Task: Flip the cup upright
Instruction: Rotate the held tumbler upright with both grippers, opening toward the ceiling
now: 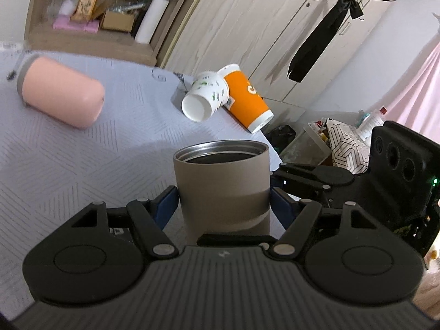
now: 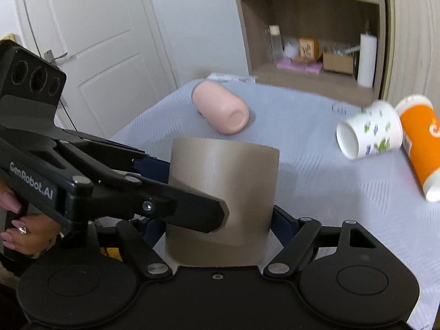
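Observation:
A taupe metal tumbler (image 1: 222, 189) stands upright with its open mouth up, over the near part of the pale blue bed cover (image 1: 82, 148). My left gripper (image 1: 224, 200) is shut on the tumbler's lower body, blue pads on both sides. My right gripper (image 2: 220, 220) also grips the tumbler (image 2: 224, 181) from its own side. The left gripper's fingers (image 2: 192, 211) cross in front of the tumbler in the right wrist view.
A pink cup (image 1: 60, 90) lies on its side at the far left. A white patterned paper cup (image 1: 206, 96) and an orange paper cup (image 1: 247, 99) lie tipped at the bed's far right edge. A shelf unit (image 2: 310, 41) and wardrobe (image 1: 261, 33) stand behind.

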### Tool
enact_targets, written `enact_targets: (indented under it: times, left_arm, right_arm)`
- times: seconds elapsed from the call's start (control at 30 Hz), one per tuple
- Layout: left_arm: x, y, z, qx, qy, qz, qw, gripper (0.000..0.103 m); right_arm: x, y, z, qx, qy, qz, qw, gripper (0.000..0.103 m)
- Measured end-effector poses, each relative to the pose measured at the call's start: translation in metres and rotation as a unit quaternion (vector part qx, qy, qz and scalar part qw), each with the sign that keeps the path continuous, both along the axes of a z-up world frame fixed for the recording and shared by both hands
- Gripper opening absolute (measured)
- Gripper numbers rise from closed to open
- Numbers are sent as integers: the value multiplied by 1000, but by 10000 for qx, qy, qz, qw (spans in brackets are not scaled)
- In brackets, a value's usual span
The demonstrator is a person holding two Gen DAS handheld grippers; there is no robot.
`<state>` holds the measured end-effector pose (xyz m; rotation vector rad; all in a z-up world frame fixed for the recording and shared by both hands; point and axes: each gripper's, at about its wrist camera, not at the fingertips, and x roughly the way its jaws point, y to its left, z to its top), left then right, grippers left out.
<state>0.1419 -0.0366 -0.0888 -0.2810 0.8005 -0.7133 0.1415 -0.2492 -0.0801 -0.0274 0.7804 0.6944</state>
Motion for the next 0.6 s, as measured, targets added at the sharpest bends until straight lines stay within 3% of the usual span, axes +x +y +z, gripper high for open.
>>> enact_targets:
  times: [0.2, 0.4, 0.6]
  left_arm:
    - [0, -4, 9, 249, -415, 68, 9988, 72]
    - [8, -6, 9, 433, -680, 164, 9966, 72]
    - [18, -3, 10, 585, -847, 292, 9943, 72]
  right_arm:
    - [2, 3, 2, -93, -544, 85, 9984, 83]
    - [8, 12, -1, -330, -990, 116, 9945, 83]
    - [19, 19, -6, -263, -1375, 133, 9901, 83]
